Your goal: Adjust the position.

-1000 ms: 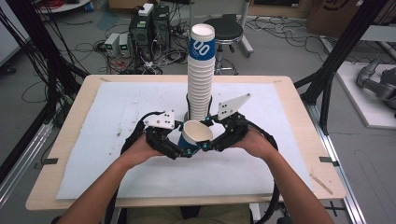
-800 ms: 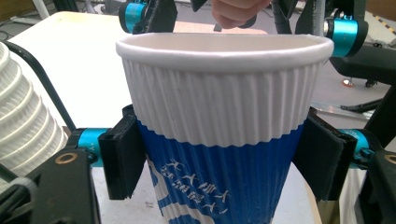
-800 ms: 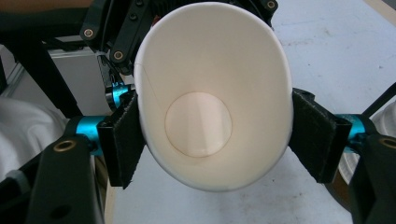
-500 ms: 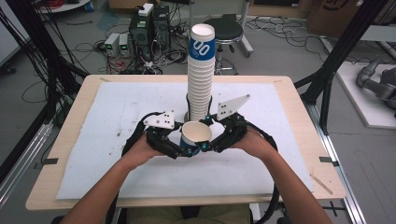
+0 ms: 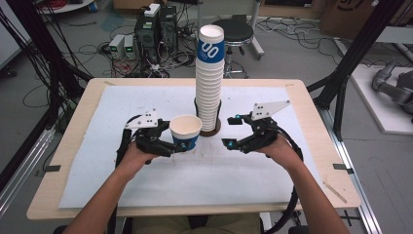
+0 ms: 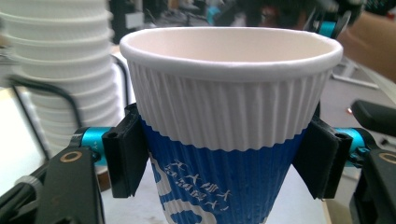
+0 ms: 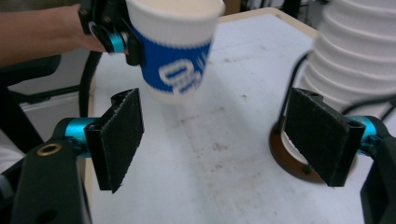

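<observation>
Between left gripper [image 6: 224,158] fingers [image 6: 125,151], upright ribbed blue-and-white cup [image 6: 231,121].

A white sheet [image 5: 204,170] covers most of the light wooden table [image 5: 336,180]; some small brown stains are on the sheet near its middle. On the floor behind the table stand 2 dark computer towers [image 5: 156,24]; beside them are 2 small grey boxes [image 5: 122,46], and many black cables [image 5: 73,63] lie around them. A round black stool [image 5: 234,30] stands behind the table; black frame bars [image 5: 358,53] rise at the right side, and a grey machine part [image 5: 392,87] lies on a white board there.
</observation>
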### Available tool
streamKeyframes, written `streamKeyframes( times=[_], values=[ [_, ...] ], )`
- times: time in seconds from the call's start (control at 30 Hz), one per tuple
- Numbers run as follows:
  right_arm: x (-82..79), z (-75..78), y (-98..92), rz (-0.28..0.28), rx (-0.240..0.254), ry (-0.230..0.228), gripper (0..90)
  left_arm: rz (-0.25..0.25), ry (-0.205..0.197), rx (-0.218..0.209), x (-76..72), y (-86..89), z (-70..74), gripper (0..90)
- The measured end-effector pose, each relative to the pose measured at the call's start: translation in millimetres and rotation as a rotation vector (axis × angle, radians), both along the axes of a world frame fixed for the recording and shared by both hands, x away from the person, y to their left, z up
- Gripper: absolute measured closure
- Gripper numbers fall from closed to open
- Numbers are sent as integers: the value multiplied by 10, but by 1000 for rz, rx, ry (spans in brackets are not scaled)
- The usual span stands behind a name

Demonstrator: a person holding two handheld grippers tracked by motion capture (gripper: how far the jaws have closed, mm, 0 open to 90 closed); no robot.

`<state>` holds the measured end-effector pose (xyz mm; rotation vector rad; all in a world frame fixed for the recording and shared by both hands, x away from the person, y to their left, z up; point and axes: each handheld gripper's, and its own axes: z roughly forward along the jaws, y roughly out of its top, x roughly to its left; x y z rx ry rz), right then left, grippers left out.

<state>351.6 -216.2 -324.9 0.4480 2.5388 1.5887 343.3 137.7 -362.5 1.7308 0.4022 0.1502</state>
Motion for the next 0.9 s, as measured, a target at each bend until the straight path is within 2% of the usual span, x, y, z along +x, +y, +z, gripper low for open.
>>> streamKeyframes(
  times=[0.13,0.23,0.5,0.7,0.9],
  values=[
    [-11,-75,-185,-52,26,19,205,47,-13,-26,6,103,39,277],
    [-27,-99,-317,-100,34,9,205,85,-24,-47,4,173,78,276],
    [-64,-170,-541,-224,7,-26,205,163,-39,-65,40,370,146,273],
    [-105,-239,-602,-254,-8,-30,205,221,-49,-87,71,526,169,268],
    [-116,-254,-605,-243,-10,-22,205,251,-70,-98,41,605,193,268]
  ],
)
